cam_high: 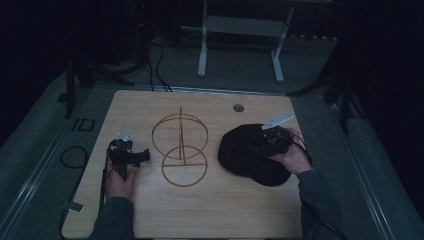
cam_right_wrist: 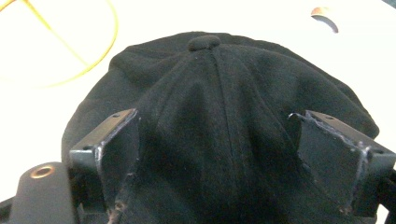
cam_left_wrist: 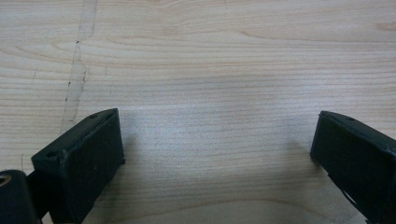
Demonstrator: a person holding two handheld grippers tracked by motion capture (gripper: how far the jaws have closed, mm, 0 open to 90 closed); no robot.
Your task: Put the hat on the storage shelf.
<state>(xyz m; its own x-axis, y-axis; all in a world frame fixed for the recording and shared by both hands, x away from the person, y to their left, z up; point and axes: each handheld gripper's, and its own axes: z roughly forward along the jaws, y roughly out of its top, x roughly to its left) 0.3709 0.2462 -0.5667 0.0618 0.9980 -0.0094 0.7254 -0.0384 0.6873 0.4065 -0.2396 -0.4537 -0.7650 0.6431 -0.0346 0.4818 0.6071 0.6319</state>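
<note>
Your right gripper (cam_right_wrist: 219, 154) sat over the black cap (cam_right_wrist: 219, 93) with its jaws spread wide, one on each side of the crown; the cap's top button lay straight ahead between them, and whether the pads touched the fabric could not be told. Beyond the left jaw stood the gold wire stand (cam_high: 180, 150). Your left gripper (cam_left_wrist: 217, 158) had its jaws spread too, with bare wooden table (cam_left_wrist: 210, 56) between them.

The person wears dark grey long sleeves (cam_high: 116, 216), and each hand-held black two-jaw gripper (cam_high: 131, 156) has blocky scuffed matte jaws, a brass-ringed screw hole, a trailing black cable and a grey three-cornered plate.
</note>
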